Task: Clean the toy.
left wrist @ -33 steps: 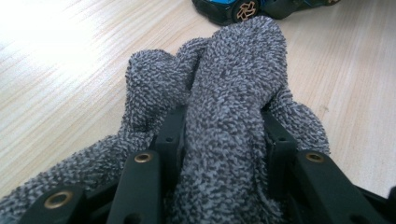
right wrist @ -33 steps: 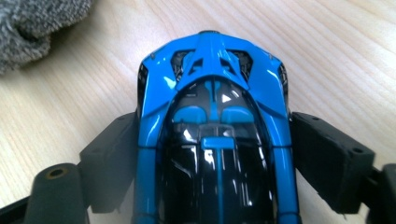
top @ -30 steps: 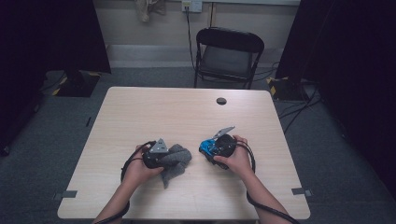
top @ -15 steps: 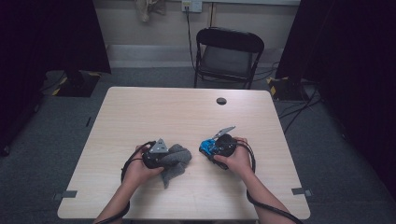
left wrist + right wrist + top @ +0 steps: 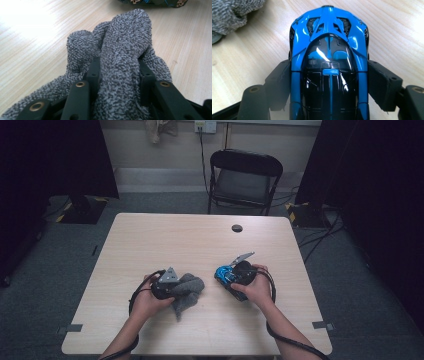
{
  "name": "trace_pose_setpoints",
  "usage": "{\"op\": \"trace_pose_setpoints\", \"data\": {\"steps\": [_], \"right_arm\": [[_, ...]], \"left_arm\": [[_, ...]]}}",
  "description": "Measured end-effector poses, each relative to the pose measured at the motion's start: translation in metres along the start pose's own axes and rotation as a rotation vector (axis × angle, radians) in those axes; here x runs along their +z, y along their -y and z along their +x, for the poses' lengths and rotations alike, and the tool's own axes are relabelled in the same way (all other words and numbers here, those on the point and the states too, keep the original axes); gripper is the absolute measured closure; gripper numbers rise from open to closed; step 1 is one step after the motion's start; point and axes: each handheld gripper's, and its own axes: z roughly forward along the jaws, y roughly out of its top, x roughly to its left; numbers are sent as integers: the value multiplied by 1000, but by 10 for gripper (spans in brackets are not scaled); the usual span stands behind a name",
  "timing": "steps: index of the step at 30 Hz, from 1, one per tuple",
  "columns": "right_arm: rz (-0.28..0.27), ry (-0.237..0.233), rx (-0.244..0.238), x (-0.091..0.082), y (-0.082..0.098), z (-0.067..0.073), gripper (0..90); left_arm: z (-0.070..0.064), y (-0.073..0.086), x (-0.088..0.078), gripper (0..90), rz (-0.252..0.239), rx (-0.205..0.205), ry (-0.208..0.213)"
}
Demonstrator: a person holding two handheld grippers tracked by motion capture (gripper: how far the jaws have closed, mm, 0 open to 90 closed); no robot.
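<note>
Currently, a soft, limp grey terry cloth (image 5: pixel 120 62) is pinched by the just-closing left gripper (image 5: pixel 117 75). A glossy, slippery blue die-cast toy car (image 5: pixel 328 62) is clamped at its flanks by the right gripper (image 5: pixel 329 82); firm side holds are judged best.

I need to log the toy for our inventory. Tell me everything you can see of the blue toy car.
The toy car is glossy blue with a black roof and dark tinted canopy, and looks like painted metal or hard plastic. Vents cut into the blue bodywork at its far end. It sits between the pads of the right gripper, low over the wooden table, gripped at both sides. The grey cloth lies close by, apart from it.
</note>
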Motion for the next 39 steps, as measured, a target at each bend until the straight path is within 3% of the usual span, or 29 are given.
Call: {"op": "trace_pose_setpoints", "data": {"steps": [10, 13, 21, 29, 33, 39], "right_arm": [[-29, -27, -8, -12, -1, 2, 271], [-38, -31, -5, -14, -2, 2, 271], [17, -29, -24, 3, 1, 3, 270], [-2, -34, -32, 6, 6, 3, 261], [-26, -44, -4, 10, 14, 1, 257], [-21, -52, -33, 6, 14, 2, 202]], "left_arm": [[4, -14, -15, 675, -97, -32, -39], [3, -17, -16, 675, -119, -41, -33], [1, -11, -11, 674, -80, -27, -32], [-1, -8, -6, 670, -64, -19, -24], [-3, -8, -3, 664, -58, -14, -20], [-3, -7, 0, 657, -52, -16, -17]]}}
